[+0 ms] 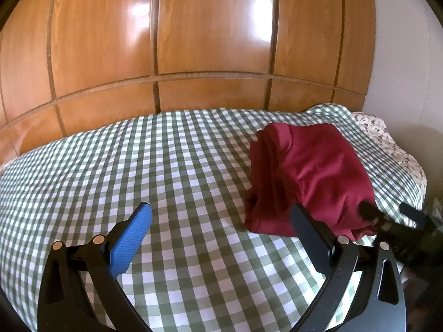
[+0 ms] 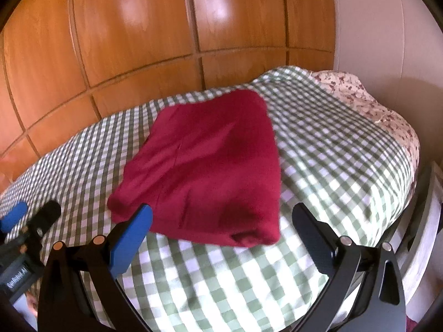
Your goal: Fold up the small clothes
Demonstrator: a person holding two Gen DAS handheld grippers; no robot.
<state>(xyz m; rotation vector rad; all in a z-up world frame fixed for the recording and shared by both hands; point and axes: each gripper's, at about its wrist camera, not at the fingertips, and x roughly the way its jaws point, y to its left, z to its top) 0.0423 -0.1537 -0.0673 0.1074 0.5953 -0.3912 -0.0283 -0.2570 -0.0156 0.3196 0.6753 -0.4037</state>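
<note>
A dark red garment [image 2: 210, 163] lies folded into a compact stack on the green-and-white checked bedspread [image 2: 332, 149]. It also shows in the left wrist view [image 1: 310, 177], at the right. My right gripper [image 2: 221, 215] is open and empty, its fingers on either side of the garment's near edge, just above the bed. My left gripper [image 1: 221, 215] is open and empty, to the left of the garment, over bare bedspread [image 1: 138, 160]. Its right finger [image 1: 307, 224] overlaps the garment's near left corner in view. The right gripper [image 1: 387, 218] shows at the garment's near right corner.
A glossy wooden wardrobe [image 1: 210, 33] runs along the far side of the bed. A floral pillow [image 2: 368, 102] lies at the right end by a white wall [image 2: 387, 41]. The bed's right edge [image 2: 415, 193] drops off beside a pale frame. The left gripper [image 2: 25, 218] shows at far left.
</note>
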